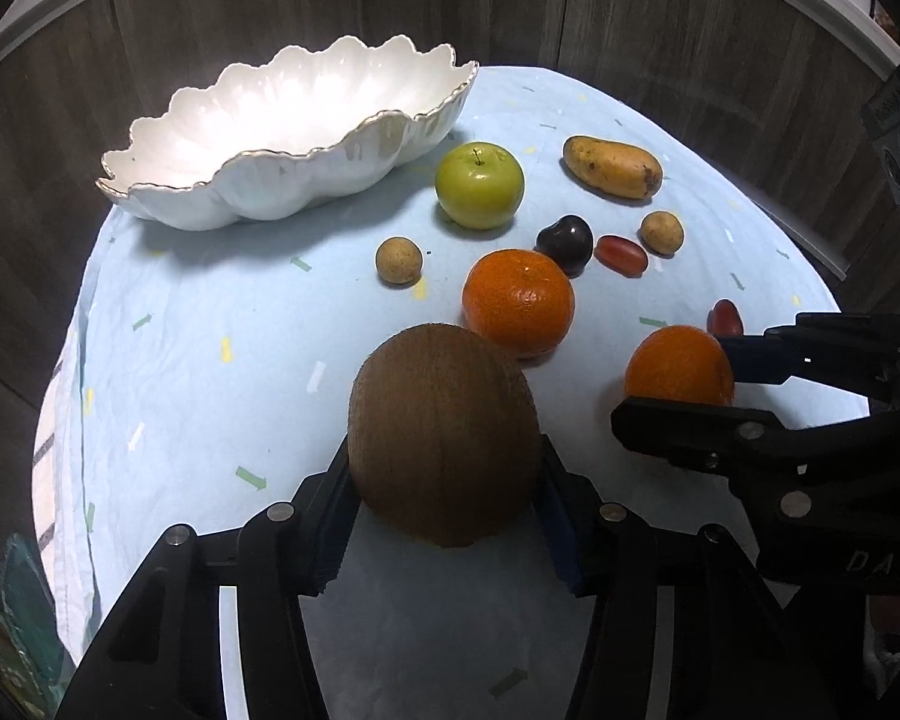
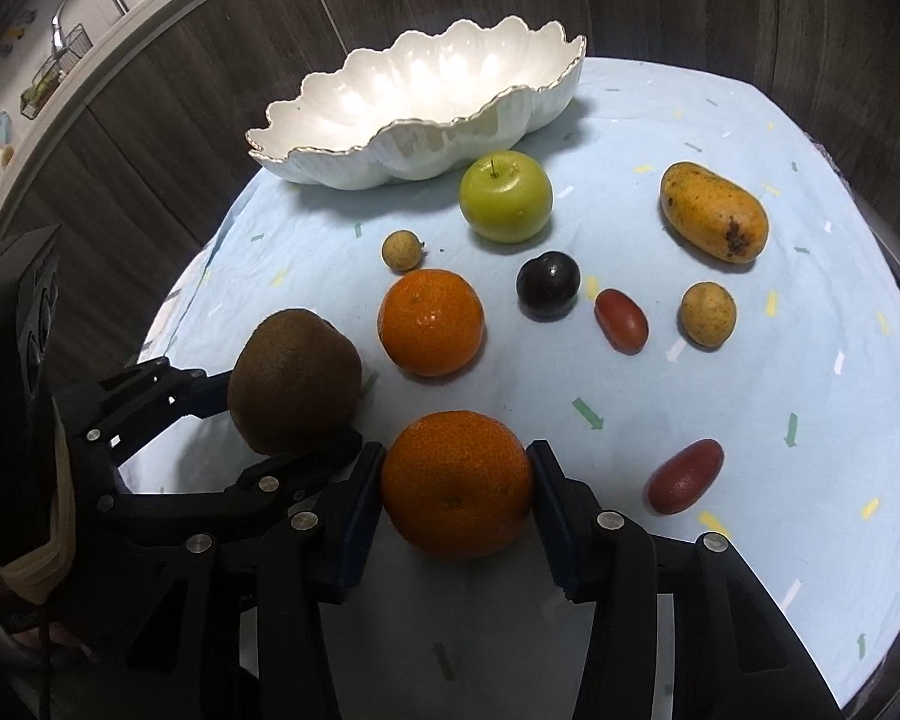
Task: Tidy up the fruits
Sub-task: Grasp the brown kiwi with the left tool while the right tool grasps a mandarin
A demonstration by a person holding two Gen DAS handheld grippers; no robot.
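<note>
The left gripper (image 1: 447,516) has its jaws pinching the kiwi (image 1: 444,435) by its sides, the fruit's long axis running away from the jaws toward the white scalloped bowl (image 1: 168,192). The right gripper (image 2: 456,501) has its jaws pressed on a round orange (image 2: 456,483). Both fruits sit on the pale blue cloth covering the surface (image 2: 750,480), on the near side of the bowl. A second orange (image 2: 431,321), a green apple (image 2: 506,197) just beside the bowl, and a mango (image 2: 714,211) lying slantwise lie between.
</note>
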